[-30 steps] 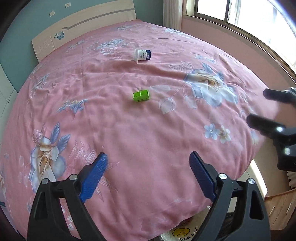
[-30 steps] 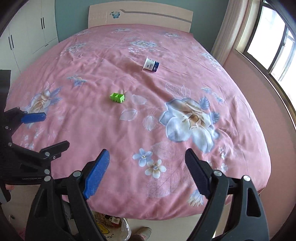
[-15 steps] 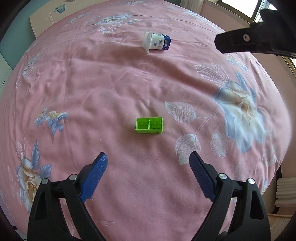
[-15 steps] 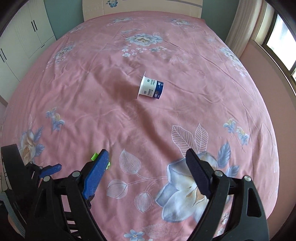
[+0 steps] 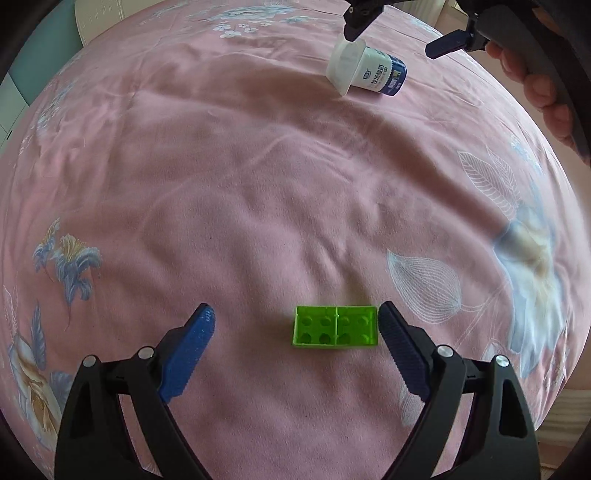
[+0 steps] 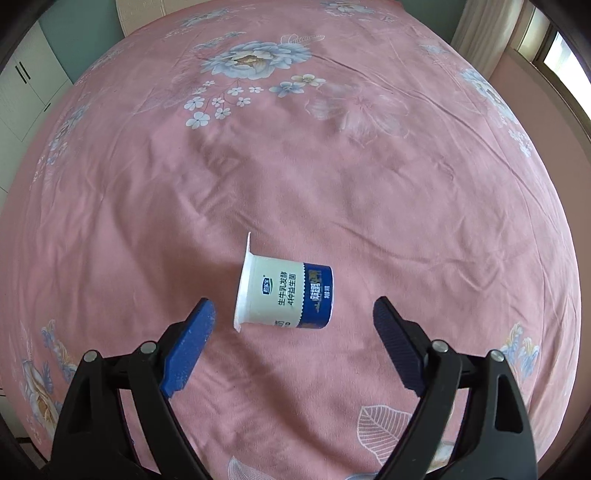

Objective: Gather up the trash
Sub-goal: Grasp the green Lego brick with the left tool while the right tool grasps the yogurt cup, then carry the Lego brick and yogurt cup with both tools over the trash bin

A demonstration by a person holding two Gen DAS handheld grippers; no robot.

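Observation:
A green toy brick [image 5: 335, 326] lies studs-down on the pink bedspread, between the open fingers of my left gripper [image 5: 297, 338], close to the right finger. A white and blue yogurt cup [image 6: 284, 297] lies on its side, mouth to the left, just ahead of and between the open fingers of my right gripper [image 6: 293, 330]. The cup also shows far off in the left wrist view [image 5: 365, 68], with the right gripper [image 5: 395, 35] open around it from above.
The pink floral bedspread [image 6: 332, 166] fills both views, wrinkled around the objects. A headboard [image 6: 147, 14] and white cupboards [image 6: 26, 96] stand beyond it. A window [image 6: 554, 62] is at the right.
Both grippers have moved forward and down over the bed. The left one now has the green brick between its fingers; the right one has closed in on the yogurt cup. Both stay open.

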